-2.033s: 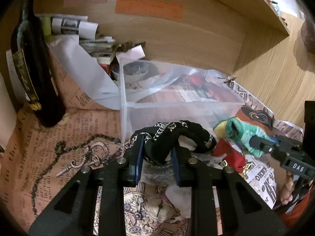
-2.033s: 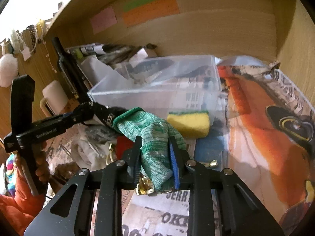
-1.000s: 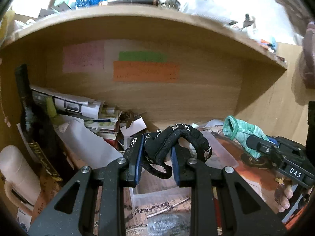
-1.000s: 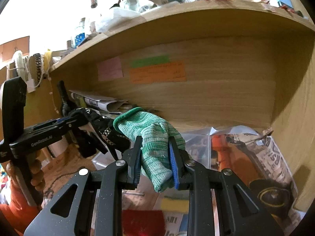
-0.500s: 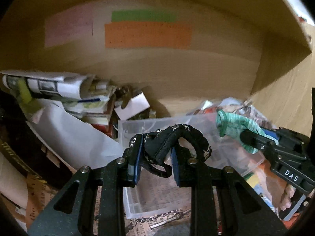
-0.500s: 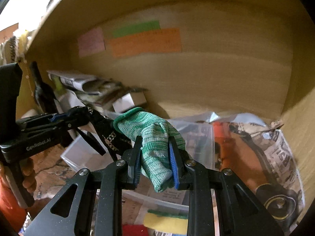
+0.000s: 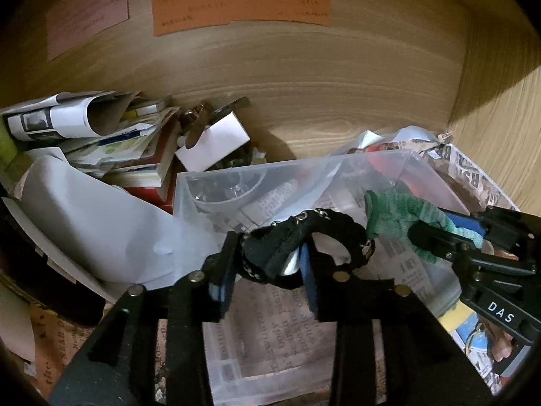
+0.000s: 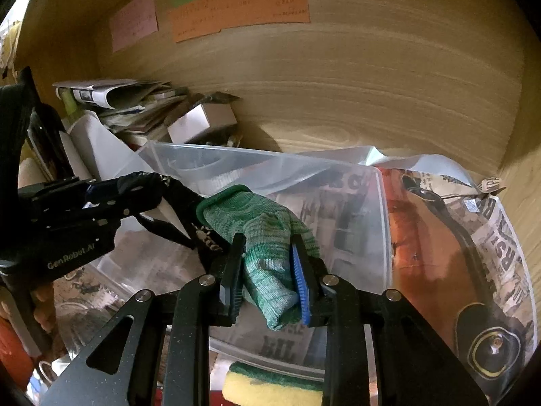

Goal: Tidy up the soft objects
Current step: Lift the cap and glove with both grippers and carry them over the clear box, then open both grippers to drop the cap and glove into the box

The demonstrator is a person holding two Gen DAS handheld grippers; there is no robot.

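The clear plastic bin (image 7: 338, 182) stands against the back of the wooden alcove on a surface covered in newsprint (image 8: 500, 230), and both held items hang over its open top, so the step in hand looks like dropping them in. To do it well, bring each gripper a little lower inside the rim before letting go, and release one at a time, since the two items are nearly touching and the strap could snag the knit. The right gripper (image 8: 267, 270) is closed firmly across the middle of a green knit glove (image 8: 257, 226), with the cuff pointing forward and the fingers of the glove hanging below the pads. The left gripper (image 7: 267, 267) is closed on a black strap with a chain trim (image 7: 304, 237), which loops up over the pads; a loop like that may cling to a pad, so open wide. A yellow sponge with a green scouring top (image 8: 270, 385) lies just outside the bin's near wall and is still to be gathered. Hard to make out: the bin's floor, which shows only newsprint seen through plastic, so whether anything already lies inside is unclear. The writing on the orange note (image 7: 240, 3) is unreadable, and the paper pile (image 7: 101, 135) at left is a jumble.
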